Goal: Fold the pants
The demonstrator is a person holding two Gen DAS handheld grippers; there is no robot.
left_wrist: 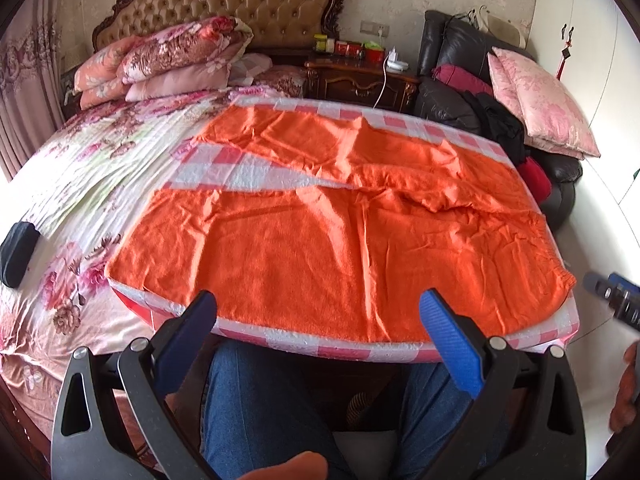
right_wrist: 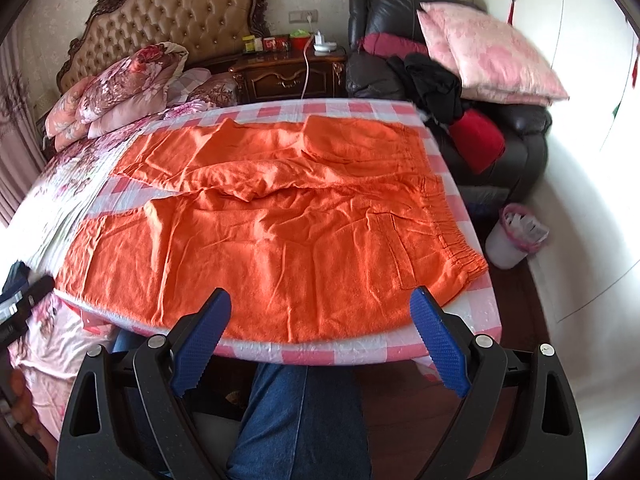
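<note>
Orange pants point(left_wrist: 340, 216) point(right_wrist: 280, 216) lie spread flat on a board covered with a pink-and-white checked cloth point(left_wrist: 240, 168) point(right_wrist: 472, 312). The elastic waistband point(right_wrist: 460, 236) is at the right and the two legs run to the left with a gap between them. My left gripper point(left_wrist: 320, 312) hovers open over the near hem of the closer leg, with nothing between its blue pads. My right gripper point(right_wrist: 322, 308) is open too, above the near edge by the waistband end, and shows as a blurred tip point(left_wrist: 612, 296) at the right edge of the left wrist view.
The board rests on a bed with a floral sheet point(left_wrist: 80, 168), folded quilts point(left_wrist: 172, 56) and a tufted headboard. A nightstand point(left_wrist: 360, 80), a black leather chair with clothes and a pink pillow point(right_wrist: 492, 52), and a white bin point(right_wrist: 516, 236) stand at the right. A person's jeans-clad legs point(right_wrist: 304, 420) are below the board.
</note>
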